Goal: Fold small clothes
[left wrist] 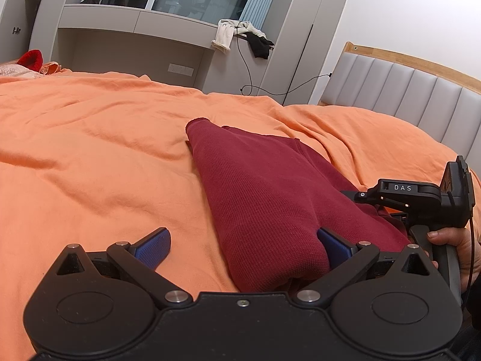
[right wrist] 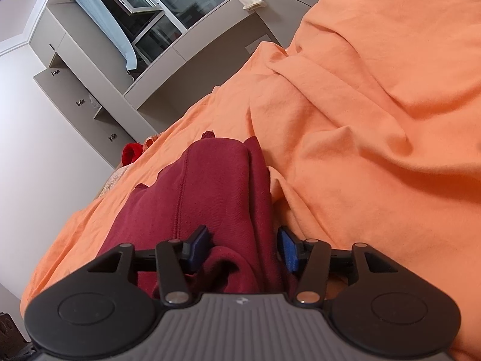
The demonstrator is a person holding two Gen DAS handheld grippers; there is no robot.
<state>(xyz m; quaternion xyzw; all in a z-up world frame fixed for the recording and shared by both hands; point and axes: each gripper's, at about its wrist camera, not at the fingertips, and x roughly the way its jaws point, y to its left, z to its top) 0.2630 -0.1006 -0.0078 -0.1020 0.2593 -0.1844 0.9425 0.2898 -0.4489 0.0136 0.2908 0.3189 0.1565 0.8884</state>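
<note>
Maroon garment [left wrist: 258, 198] lay lengthwise ahead on the orange bedspread [left wrist: 90, 138], its near edge between both parted tongs, left gripper [left wrist: 243, 245] and right gripper [right wrist: 243, 248], neither clamping.

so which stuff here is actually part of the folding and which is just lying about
Part of the job:
- dark red garment
- left claw
- right claw

Lying about:
- white cloth and black cloth on the ledge
- red item at the bed's far corner
</note>
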